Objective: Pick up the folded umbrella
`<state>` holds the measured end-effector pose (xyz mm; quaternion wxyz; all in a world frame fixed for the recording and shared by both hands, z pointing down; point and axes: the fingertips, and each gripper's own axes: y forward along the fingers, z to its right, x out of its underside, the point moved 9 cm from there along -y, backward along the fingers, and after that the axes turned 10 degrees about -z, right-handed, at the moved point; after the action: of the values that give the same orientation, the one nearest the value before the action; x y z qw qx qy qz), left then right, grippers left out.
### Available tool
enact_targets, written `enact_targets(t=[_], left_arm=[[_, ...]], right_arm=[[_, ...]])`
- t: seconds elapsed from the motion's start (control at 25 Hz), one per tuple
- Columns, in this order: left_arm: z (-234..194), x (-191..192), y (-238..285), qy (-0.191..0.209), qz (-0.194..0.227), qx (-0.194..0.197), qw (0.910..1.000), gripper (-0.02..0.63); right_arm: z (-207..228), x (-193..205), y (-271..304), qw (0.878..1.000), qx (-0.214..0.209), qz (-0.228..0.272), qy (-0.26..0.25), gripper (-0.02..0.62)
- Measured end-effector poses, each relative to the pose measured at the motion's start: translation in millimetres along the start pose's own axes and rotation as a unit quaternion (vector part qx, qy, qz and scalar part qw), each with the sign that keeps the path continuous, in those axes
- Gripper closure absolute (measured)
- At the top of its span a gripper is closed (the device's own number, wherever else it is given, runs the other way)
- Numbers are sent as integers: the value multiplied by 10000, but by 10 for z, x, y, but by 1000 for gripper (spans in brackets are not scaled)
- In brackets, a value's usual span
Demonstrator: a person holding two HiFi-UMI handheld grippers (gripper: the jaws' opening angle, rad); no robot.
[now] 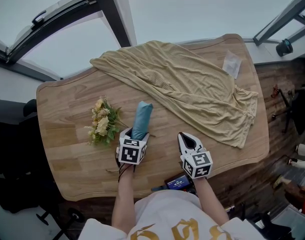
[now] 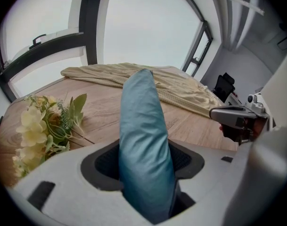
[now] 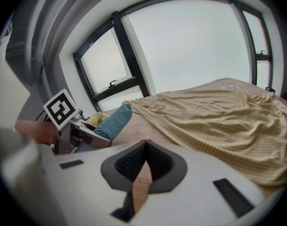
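The folded umbrella (image 1: 141, 119) is a teal-blue fabric roll over the wooden table (image 1: 67, 159), between the flowers and the cloth. My left gripper (image 1: 136, 135) is shut on its near end. In the left gripper view the umbrella (image 2: 143, 135) fills the gap between the jaws and points away from me. My right gripper (image 1: 188, 142) hovers just right of it, shut, with nothing held. In the right gripper view, that gripper's (image 3: 144, 166) jaws meet with only bare wood showing below them. The umbrella (image 3: 114, 121) shows at the left there.
A bunch of pale yellow flowers (image 1: 102, 124) lies left of the umbrella. A large beige cloth (image 1: 192, 89) covers the table's far and right side, with a white packet (image 1: 232, 64) at its far right. A small dark device (image 1: 178, 182) sits at the near edge.
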<state>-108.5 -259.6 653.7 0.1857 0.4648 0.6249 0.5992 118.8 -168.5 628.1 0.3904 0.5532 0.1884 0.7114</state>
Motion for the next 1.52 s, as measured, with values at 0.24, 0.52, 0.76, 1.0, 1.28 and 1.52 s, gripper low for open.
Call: enact_targets(t=[0.24, 0.52, 0.76, 1.0, 1.28, 1.52], left_arm=[[30, -34, -112, -61, 209, 73, 9997, 316], [98, -13, -307, -52, 521, 169, 9985, 316], [190, 105, -549, -156, 840, 150, 9962, 318], [259, 296, -820, -107, 1235, 33, 9923, 318], [377, 535, -1093, -382, 1958, 256, 9796, 318], [479, 705, -1303, -411, 2375, 465, 9694, 318]], right_arm=[[-26, -25, -50, 10000, -10, 79, -23, 584], [-82, -96, -145, 9997, -60, 203, -133, 584], [-167, -115, -299, 9992, -81, 327, -229, 584], [-277, -149, -461, 9982, -229, 495, -253, 584], [-437, -224, -697, 9942, -246, 752, -722, 584], [-536, -162, -885, 9924, -224, 921, -783, 584]])
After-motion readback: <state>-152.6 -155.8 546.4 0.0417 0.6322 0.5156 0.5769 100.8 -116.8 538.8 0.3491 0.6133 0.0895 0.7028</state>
